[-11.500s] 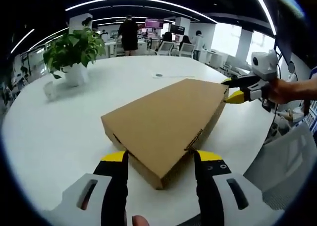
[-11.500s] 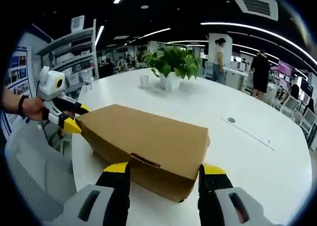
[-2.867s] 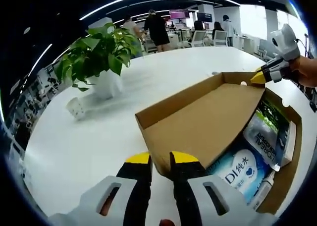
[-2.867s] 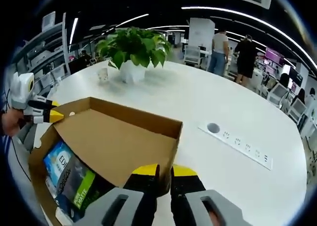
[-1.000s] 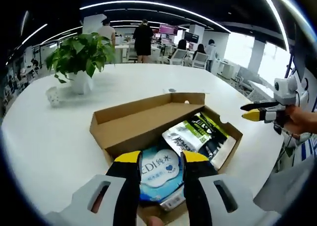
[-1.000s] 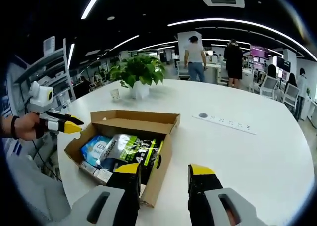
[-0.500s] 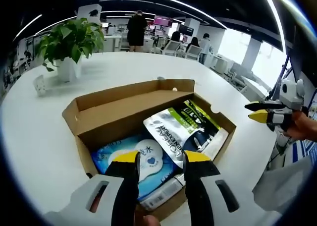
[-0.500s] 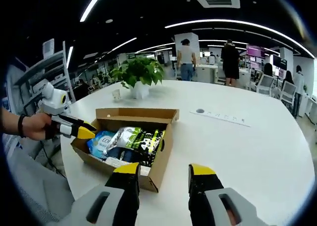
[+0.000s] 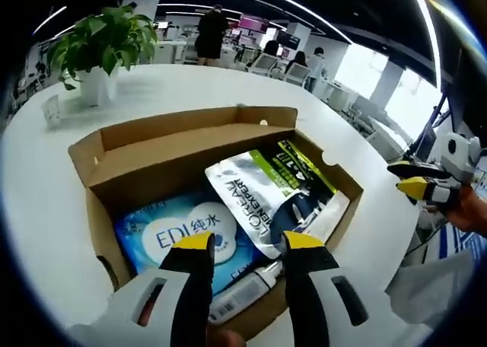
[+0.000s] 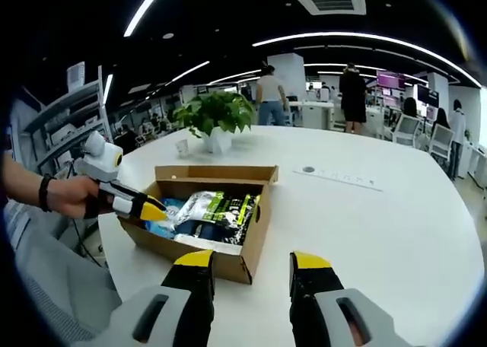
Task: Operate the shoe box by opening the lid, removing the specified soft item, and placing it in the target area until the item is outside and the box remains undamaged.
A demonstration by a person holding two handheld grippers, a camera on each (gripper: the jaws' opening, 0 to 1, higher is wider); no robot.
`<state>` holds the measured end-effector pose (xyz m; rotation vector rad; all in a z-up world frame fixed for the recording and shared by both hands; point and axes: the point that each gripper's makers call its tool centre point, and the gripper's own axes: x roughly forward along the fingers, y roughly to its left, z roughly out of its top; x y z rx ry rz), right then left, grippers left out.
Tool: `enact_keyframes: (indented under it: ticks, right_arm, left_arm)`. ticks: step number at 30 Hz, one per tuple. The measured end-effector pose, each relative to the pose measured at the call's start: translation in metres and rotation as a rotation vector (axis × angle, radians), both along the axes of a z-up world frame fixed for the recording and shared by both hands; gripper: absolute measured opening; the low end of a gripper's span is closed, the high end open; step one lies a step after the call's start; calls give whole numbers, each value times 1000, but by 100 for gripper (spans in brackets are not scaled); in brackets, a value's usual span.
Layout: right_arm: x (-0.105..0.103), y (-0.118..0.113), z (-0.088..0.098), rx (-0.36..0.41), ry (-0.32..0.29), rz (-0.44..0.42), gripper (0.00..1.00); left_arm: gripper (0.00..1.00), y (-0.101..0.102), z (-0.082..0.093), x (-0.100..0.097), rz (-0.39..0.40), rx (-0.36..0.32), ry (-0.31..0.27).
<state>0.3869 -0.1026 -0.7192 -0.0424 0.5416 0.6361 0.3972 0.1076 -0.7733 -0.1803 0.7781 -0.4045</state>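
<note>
Left gripper [image 9: 240,242] has closed in over open shoe box [image 9: 99,145].

My right gripper [image 10: 253,267] hangs with jaws apart over the table [image 10: 380,218], near the open box [image 10: 228,244]. My left gripper [image 10: 148,207] reaches over the packets [image 10: 209,210] inside.

We've got the brown cardboard shoe box [image 9: 106,145] sitting on the white table with its lid folded right back, flat inside. Packed in there: a blue-and-white soft pack [image 9: 186,237] on the near side, and a silver, green and black pouch [image 9: 270,187] lying tilted, partly overlapping it.
</note>
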Motion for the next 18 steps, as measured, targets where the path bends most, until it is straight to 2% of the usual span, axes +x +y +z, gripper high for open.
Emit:
enact_keyframes:
  ticks: [5, 10, 13, 18]
  right_arm:
    - [-8, -1, 0, 4, -3, -3, 36]
    - [-18, -5, -8, 0, 6, -3, 36]
    - [-22, -7, -10, 4, 10, -11, 36]
    - [-28, -8, -11, 9, 15, -18, 36]
  left_arm:
    - [36, 5, -15, 7, 29, -28, 47]
    - [36, 2, -17, 5, 25, -50, 58]
    - [35, -4, -19, 4, 29, -95, 73]
    - [35, -11, -21, 5, 16, -103, 84]
